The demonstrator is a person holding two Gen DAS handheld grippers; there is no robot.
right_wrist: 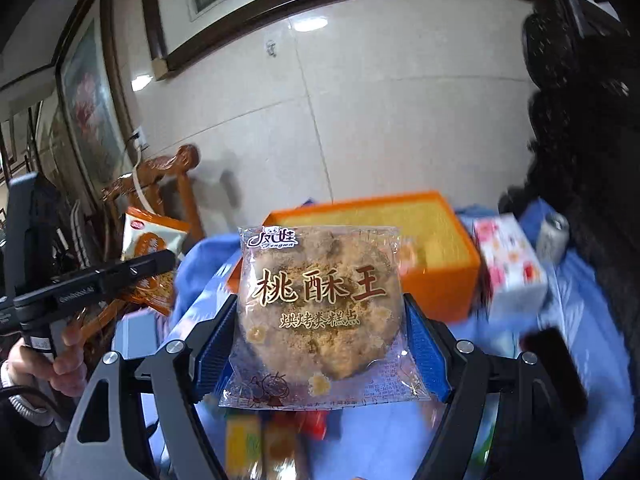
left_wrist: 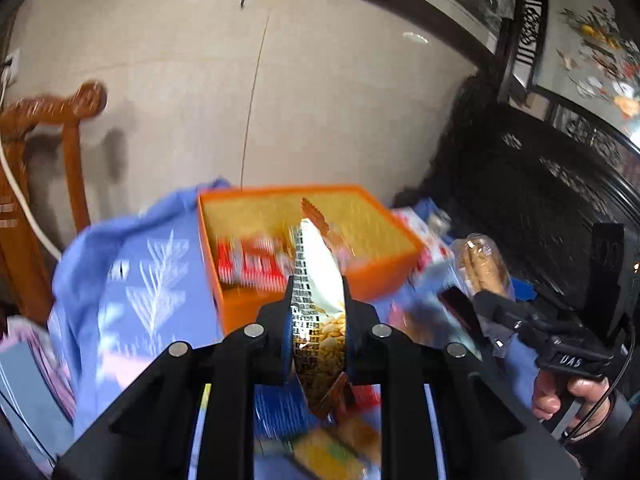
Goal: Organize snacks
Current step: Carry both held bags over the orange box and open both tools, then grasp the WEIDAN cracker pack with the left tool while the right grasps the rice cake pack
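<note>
Both claws pinch snacks: left claw a peanut packet, right claw a walnut cookie.

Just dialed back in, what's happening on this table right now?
A person is sorting snacks, a handheld tool in each hand. The left tool is shut on a thin peanut snack packet, held edge-on. The right tool grips a clear-wrapped walnut cookie flat across its width. Both hang in front of the orange box, which already holds red-and-white packets.

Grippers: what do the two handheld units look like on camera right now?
Both are black linkage frames with silver pivot pins and ribbed blue finger pads. The right gripper bears a "DAS" label and a thin black cable; the hand shows a dark sleeve.
</note>
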